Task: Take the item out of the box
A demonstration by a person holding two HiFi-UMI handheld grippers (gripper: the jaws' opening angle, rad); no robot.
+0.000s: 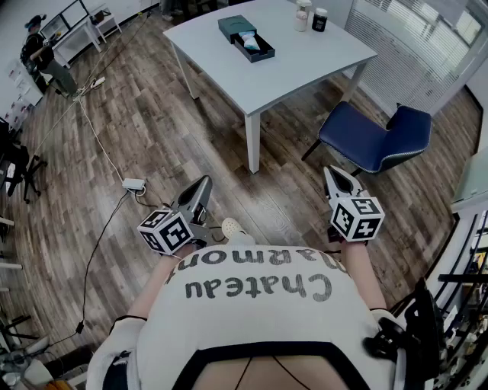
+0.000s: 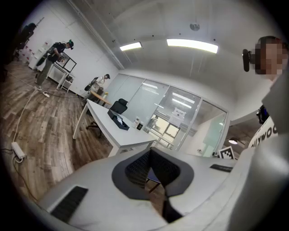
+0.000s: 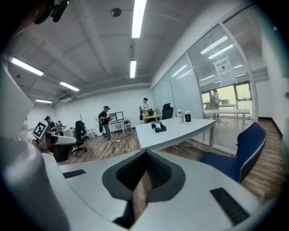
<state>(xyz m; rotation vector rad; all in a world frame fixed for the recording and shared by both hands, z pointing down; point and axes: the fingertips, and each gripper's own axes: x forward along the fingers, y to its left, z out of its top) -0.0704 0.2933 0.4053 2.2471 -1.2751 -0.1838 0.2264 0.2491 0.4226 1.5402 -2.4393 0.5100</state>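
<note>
An open dark box (image 1: pixel 255 46) lies on the white table (image 1: pixel 305 61) far ahead of me, with a pale item showing inside it and its dark lid (image 1: pixel 235 27) just behind. The same box (image 2: pixel 120 121) is small in the left gripper view, and the box (image 3: pixel 158 127) is small in the right gripper view. My left gripper (image 1: pixel 201 185) and right gripper (image 1: pixel 336 175) are held close to my body over the wood floor, well short of the table. Both are shut with nothing in them, as seen at the left gripper (image 2: pixel 151 154) and right gripper (image 3: pixel 145 154).
Two small bottles (image 1: pixel 311 17) stand at the table's far edge. A blue chair (image 1: pixel 377 135) sits at the table's right corner. A power strip (image 1: pixel 133 183) and its cable lie on the floor to the left. A person (image 1: pixel 42 49) stands by a desk at far left.
</note>
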